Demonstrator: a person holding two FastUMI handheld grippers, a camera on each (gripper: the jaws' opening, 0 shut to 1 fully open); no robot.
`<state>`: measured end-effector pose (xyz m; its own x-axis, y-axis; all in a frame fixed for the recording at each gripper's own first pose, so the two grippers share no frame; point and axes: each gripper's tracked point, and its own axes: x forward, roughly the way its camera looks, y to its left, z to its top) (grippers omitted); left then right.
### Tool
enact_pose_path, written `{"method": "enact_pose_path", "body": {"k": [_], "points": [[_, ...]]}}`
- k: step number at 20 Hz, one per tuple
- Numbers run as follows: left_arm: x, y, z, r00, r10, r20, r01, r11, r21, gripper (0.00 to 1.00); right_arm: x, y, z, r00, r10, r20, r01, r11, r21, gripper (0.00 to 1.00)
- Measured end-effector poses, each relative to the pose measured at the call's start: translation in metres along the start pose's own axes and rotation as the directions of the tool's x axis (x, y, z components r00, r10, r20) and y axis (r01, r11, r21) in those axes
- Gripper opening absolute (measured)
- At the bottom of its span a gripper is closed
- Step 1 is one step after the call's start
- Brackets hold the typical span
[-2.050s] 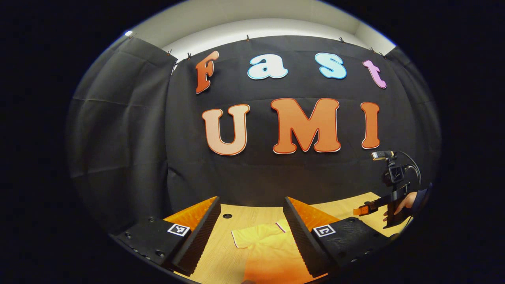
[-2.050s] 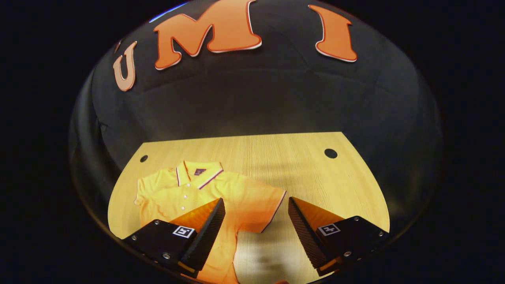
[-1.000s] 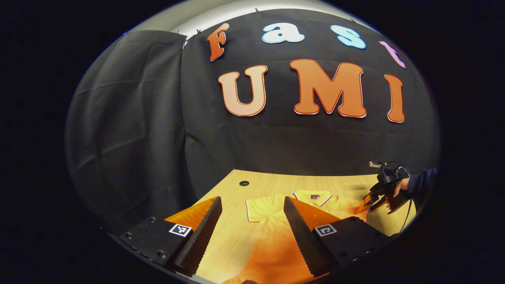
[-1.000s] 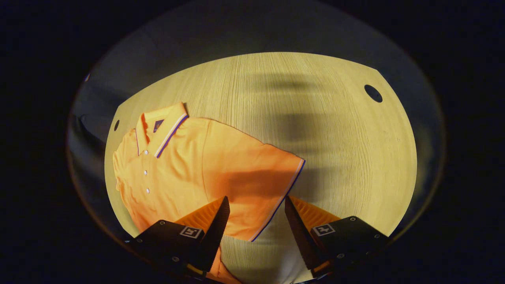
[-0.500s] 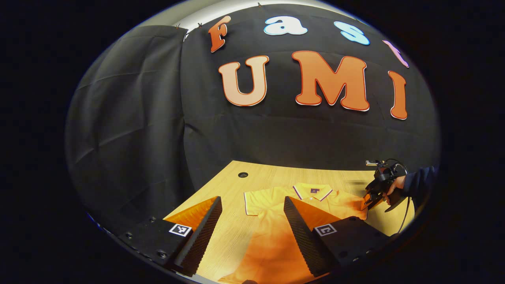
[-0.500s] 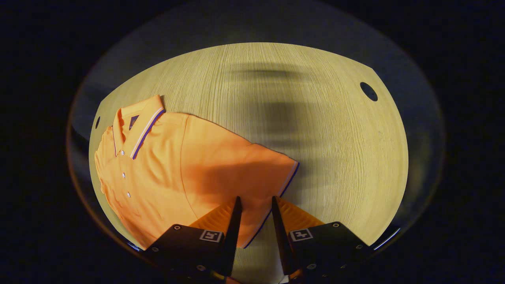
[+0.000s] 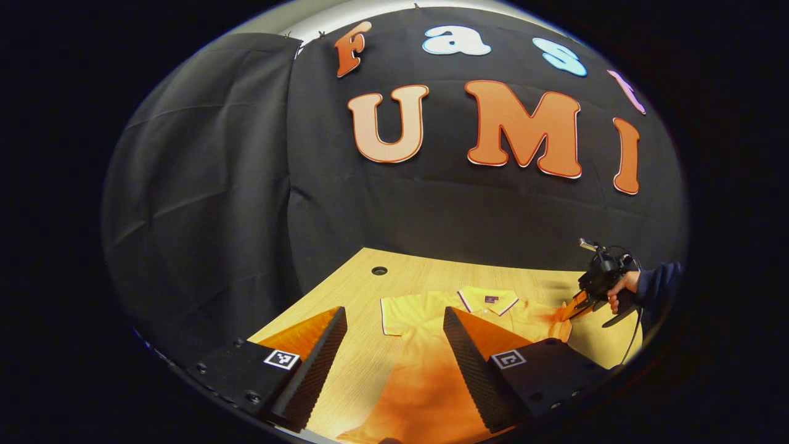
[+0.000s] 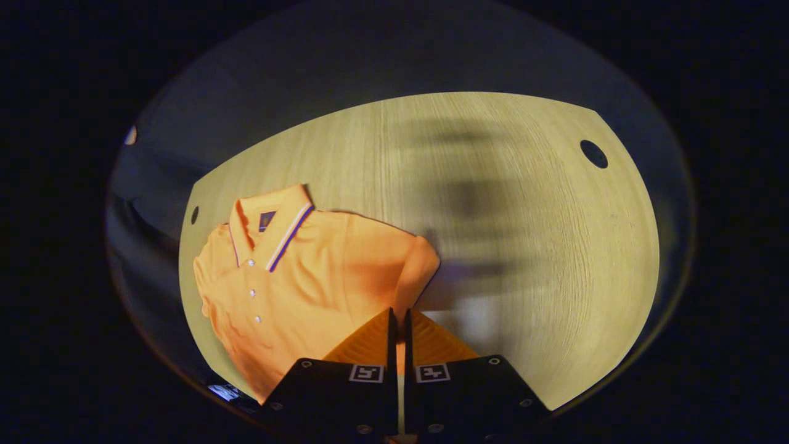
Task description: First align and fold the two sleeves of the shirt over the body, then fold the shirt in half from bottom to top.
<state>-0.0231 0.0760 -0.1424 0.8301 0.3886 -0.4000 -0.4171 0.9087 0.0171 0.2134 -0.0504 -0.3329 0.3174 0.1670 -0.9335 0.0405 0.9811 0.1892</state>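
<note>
The orange polo shirt (image 8: 290,290) lies face up on my pale wood-grain table (image 8: 524,246), its long axis running from the striped collar (image 8: 274,225) at the far end toward me. My right gripper (image 8: 397,324) is clenched on the hem of the right sleeve (image 8: 416,271), which is lifted and curled (a small gap shows between the fingers). My left gripper (image 7: 394,327) is released, jaws wide, above the shirt's lower body. The knit fabric looks soft, with white buttons.

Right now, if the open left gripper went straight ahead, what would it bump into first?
Probably the orange polo shirt lying on the wooden table: it sits between the left gripper fingers, just ahead. Depth is unclear.
</note>
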Motion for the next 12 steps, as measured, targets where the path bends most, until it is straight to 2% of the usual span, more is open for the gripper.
{"method": "enact_pose_path", "body": {"k": [2,6,8,10,11,12], "points": [[-0.002,0.002,0.002,1.000,0.001,0.004,-0.001,1.000,-0.001,0.97,-0.010,0.021,0.002,0.999,0.031,0.009,-0.030,0.999,-0.031,0.05],[-0.005,0.008,0.001,1.000,0.008,0.015,-0.007,1.000,-0.022,0.97,-0.021,0.065,0.003,0.996,0.091,-0.011,-0.091,0.996,-0.012,0.05],[-0.005,0.016,0.002,1.000,0.020,0.017,-0.020,0.999,-0.030,0.97,-0.019,0.079,0.006,0.995,0.101,-0.004,-0.101,0.994,-0.037,0.04],[-0.002,0.022,-0.001,1.000,0.019,0.011,-0.018,0.999,-0.048,0.97,-0.022,0.098,0.004,0.988,0.151,-0.017,-0.151,0.988,-0.035,0.06],[0.001,0.021,-0.007,1.000,-0.001,-0.005,0.001,0.997,-0.078,0.97,-0.025,0.113,0.002,0.979,0.202,-0.022,-0.202,0.979,-0.027,0.16],[0.007,0.021,-0.013,0.999,-0.023,-0.036,0.019,0.993,-0.113,0.97,-0.028,0.118,0.002,0.976,0.217,-0.017,-0.218,0.976,-0.032,0.34]]}}
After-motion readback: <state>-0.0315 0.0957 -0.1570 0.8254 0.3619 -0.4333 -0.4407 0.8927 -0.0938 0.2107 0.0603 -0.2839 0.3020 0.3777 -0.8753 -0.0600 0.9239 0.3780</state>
